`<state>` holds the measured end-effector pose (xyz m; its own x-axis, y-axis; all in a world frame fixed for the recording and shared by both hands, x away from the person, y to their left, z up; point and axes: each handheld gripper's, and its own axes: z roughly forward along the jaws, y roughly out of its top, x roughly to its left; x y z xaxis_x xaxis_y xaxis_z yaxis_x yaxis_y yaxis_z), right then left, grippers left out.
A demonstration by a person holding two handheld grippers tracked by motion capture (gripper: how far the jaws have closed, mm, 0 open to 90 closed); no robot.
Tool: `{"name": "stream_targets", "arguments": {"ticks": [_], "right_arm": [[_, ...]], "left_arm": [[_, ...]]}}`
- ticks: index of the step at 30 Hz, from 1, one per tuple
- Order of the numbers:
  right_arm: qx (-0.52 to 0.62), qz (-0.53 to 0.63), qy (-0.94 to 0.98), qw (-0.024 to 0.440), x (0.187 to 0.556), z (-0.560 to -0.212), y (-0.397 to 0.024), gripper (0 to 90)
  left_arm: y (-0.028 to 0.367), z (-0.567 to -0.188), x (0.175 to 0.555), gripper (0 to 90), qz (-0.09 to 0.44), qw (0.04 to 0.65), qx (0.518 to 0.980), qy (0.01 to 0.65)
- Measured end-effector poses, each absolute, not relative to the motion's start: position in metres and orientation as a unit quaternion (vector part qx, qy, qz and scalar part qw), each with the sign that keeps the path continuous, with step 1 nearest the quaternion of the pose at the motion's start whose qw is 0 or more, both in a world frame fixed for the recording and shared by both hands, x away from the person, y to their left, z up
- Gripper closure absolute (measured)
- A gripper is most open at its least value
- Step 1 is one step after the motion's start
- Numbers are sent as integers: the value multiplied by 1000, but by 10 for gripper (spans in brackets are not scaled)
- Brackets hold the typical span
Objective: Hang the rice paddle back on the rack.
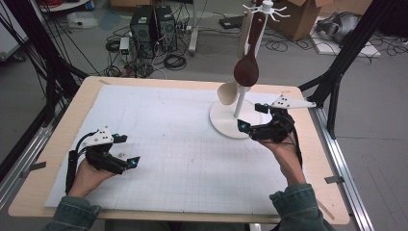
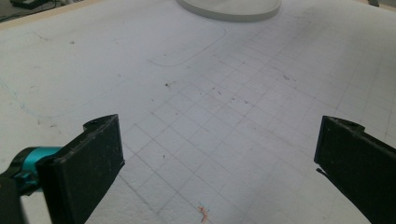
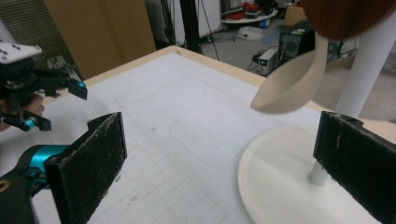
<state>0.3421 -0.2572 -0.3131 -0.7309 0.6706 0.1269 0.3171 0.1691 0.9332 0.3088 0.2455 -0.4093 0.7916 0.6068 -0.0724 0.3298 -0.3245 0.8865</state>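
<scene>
Right gripper sits low at the round base of the white utensil stand, jaws wide apart, nothing between them. Both spoons hang from the top hooks: dark wooden spoon in front, pale spoon behind it with its bowl just above the base. My read: hanging is finished, hence the empty open jaws beside the pole. Left gripper rests on the white grid mat, well apart from the stand, jaws also apart and empty, probably parked so it doesn't get in the way.
</scene>
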Motion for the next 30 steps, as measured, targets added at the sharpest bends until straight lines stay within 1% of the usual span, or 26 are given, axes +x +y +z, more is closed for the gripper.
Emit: {"name": "stream_targets", "arguments": {"ticks": [11, 22, 30], "right_arm": [[342, 536, 757, 150, 334, -349, -251, 3], [354, 524, 760, 151, 324, -376, -249, 3], [360, 521, 759, 152, 315, -388, -251, 3]], "left_arm": [[249, -410, 310, 17, 134, 501, 802, 296], [252, -411, 309, 17, 133, 502, 800, 299], [253, -412, 309, 17, 135, 503, 799, 300]]}}
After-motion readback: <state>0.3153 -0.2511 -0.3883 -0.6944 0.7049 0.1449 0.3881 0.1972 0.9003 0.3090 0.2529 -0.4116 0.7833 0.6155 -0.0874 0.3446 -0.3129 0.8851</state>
